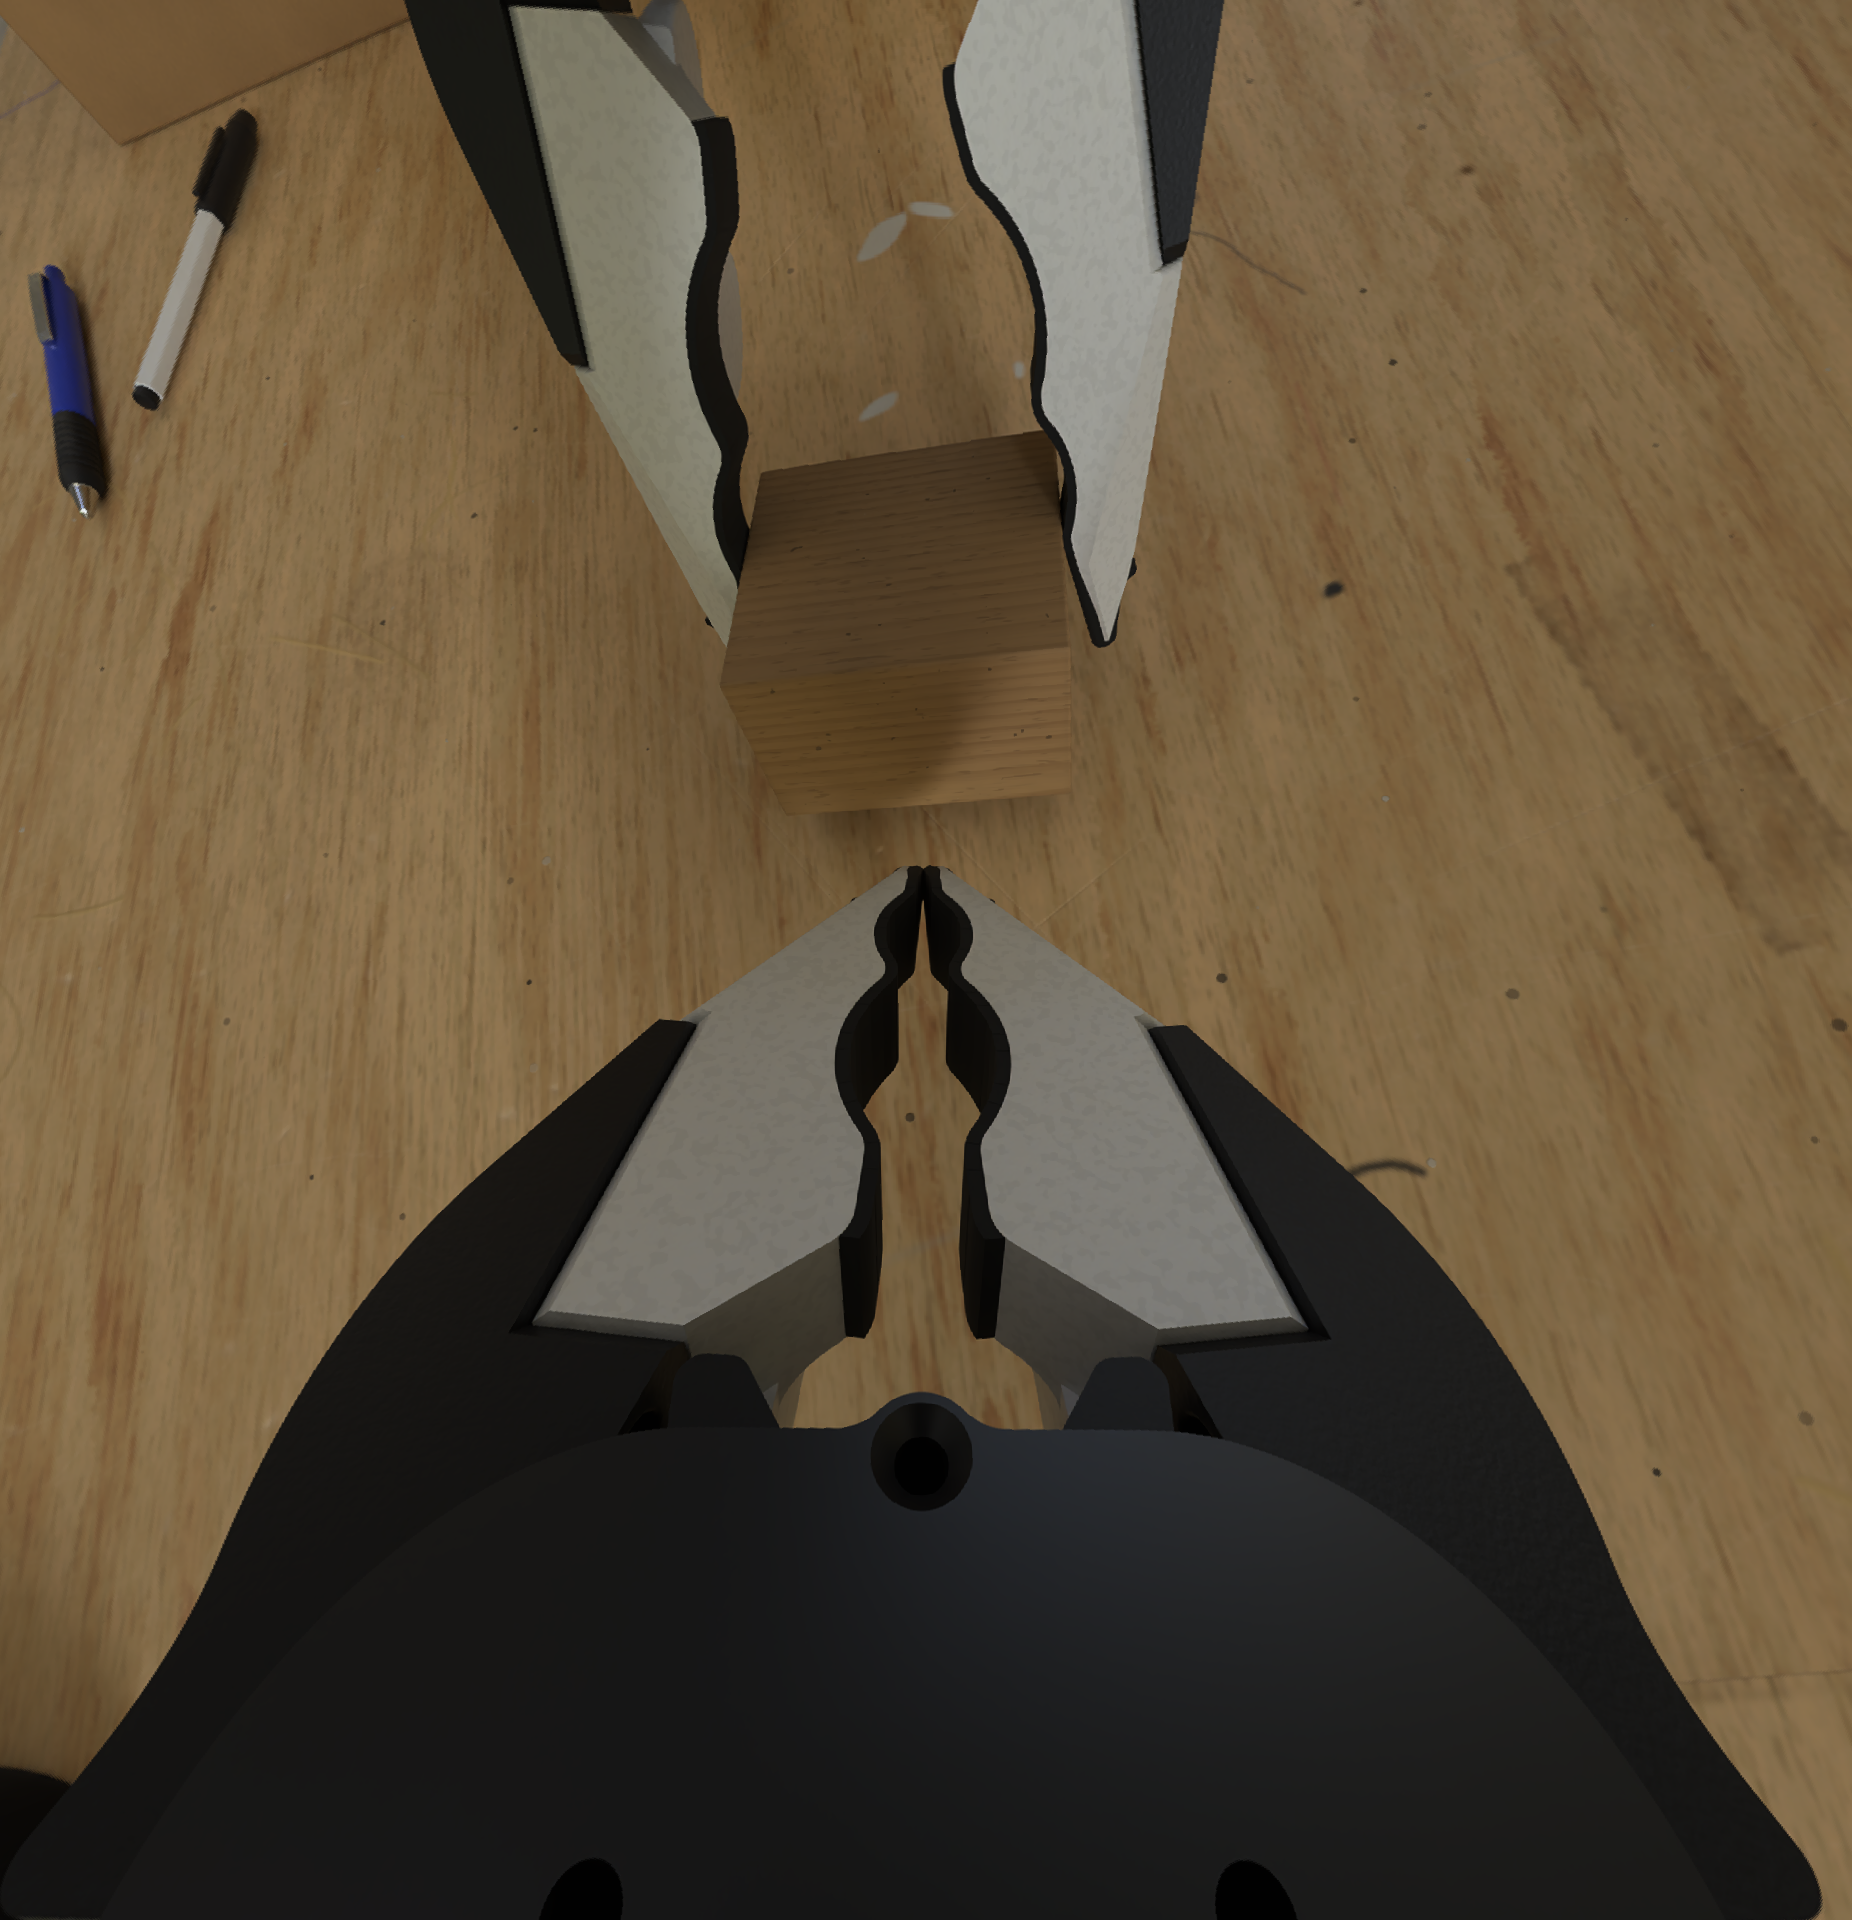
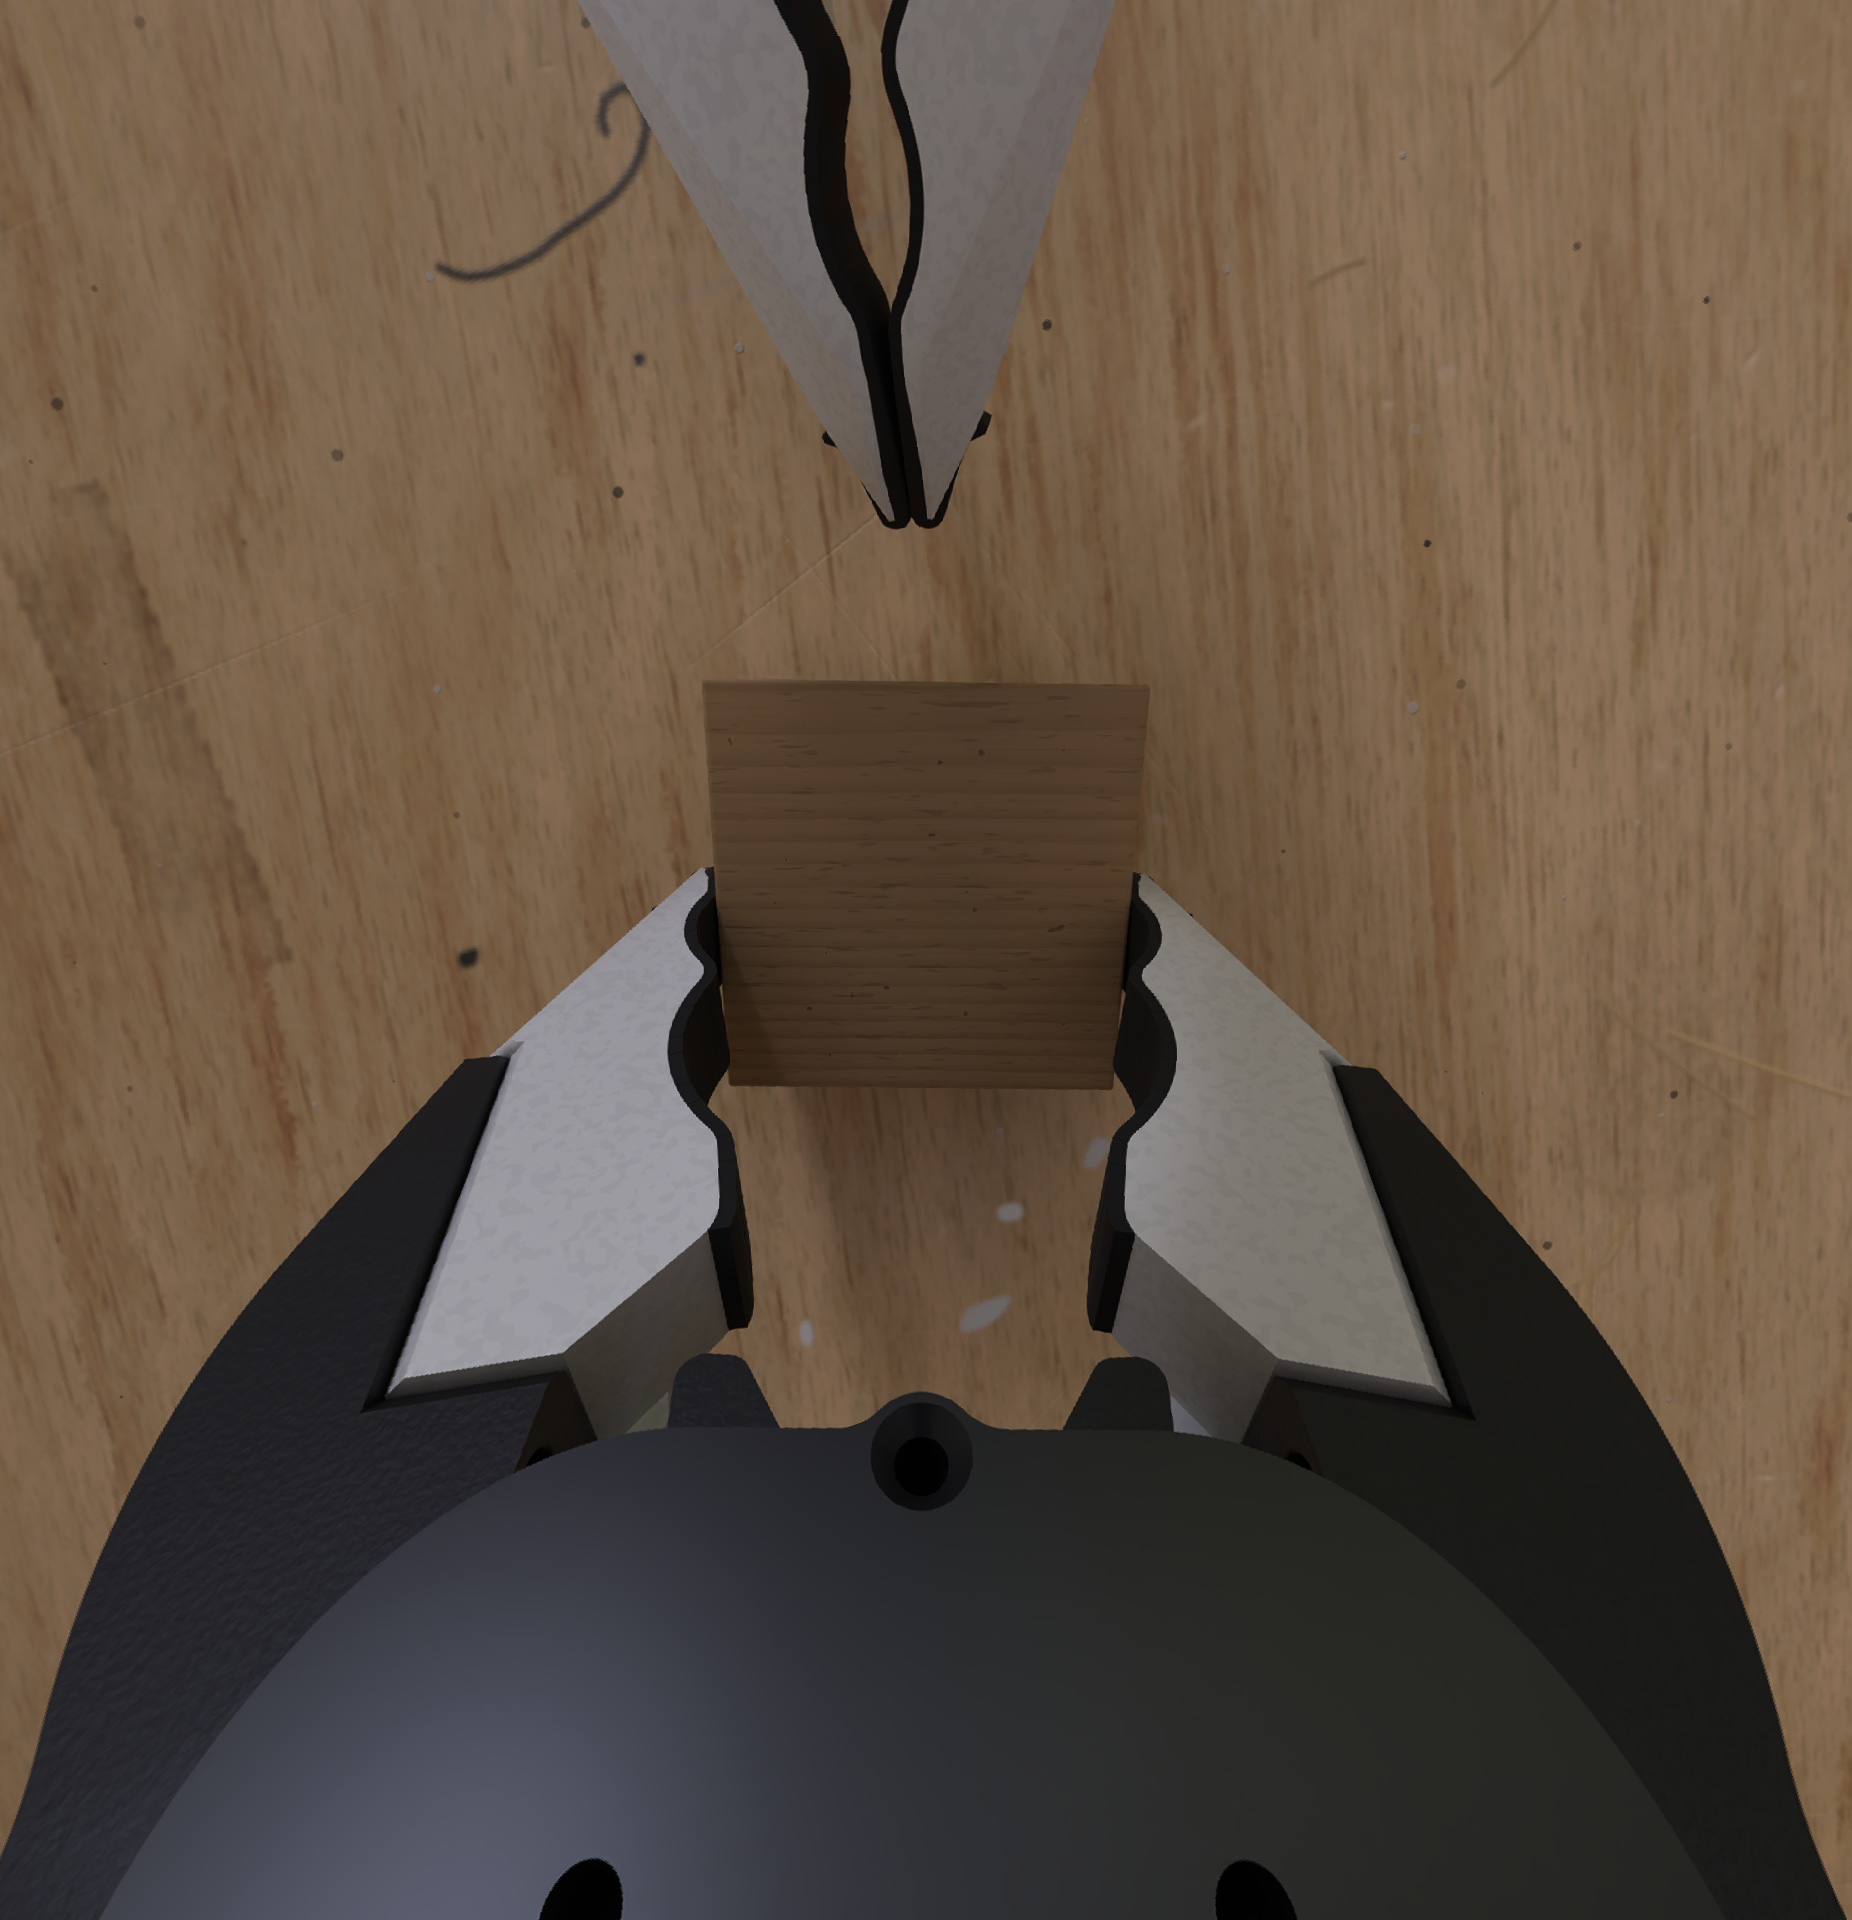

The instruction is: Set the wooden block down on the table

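The wooden block (image 2: 922, 883) is a small brown cube held between the two fingers of my right gripper (image 2: 922, 885), which is shut on its sides. In the left wrist view the block (image 1: 901, 623) sits at or just above the wooden table (image 1: 382, 831), with only a thin shadow under it; I cannot tell whether it touches. There my right gripper (image 1: 911, 629) reaches down from the top. My left gripper (image 1: 922, 871) is shut and empty, its tips a short way in front of the block. It also shows in the right wrist view (image 2: 911, 520), beyond the block.
A black-capped white marker (image 1: 189, 260) and a blue pen (image 1: 70, 390) lie at the far left. The corner of a cardboard box (image 1: 174, 62) is behind them. A thin dark thread (image 2: 548, 229) lies on the table.
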Robot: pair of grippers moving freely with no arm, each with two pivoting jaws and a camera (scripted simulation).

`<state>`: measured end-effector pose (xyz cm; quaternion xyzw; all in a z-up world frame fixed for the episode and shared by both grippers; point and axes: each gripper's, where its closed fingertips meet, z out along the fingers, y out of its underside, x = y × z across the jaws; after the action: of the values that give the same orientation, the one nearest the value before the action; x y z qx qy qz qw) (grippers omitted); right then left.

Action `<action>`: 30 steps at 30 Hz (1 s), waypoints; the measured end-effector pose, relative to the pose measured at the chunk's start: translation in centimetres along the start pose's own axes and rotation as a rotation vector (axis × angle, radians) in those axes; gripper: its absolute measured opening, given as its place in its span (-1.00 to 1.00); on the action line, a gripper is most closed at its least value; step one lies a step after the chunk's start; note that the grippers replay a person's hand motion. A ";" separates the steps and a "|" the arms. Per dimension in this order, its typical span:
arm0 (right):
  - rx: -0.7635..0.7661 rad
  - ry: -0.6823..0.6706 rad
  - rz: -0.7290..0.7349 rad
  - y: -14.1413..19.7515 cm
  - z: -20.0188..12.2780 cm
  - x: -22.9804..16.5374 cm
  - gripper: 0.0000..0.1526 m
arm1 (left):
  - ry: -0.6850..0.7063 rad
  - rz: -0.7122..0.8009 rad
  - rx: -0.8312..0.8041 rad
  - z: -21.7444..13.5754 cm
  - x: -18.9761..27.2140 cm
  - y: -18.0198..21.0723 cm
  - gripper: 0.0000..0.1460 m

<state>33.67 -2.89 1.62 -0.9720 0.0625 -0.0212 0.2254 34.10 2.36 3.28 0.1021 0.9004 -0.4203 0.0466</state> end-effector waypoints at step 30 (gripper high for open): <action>-0.069 -0.015 0.017 0.0 0.1 0.1 -0.01 | 0.002 -0.013 0.013 0.2 -0.6 -2.1 -1.00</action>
<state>33.76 -2.82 1.51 -0.9788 0.0697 -0.0097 0.1923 34.25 0.78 4.80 0.0970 0.8984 -0.4262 0.0420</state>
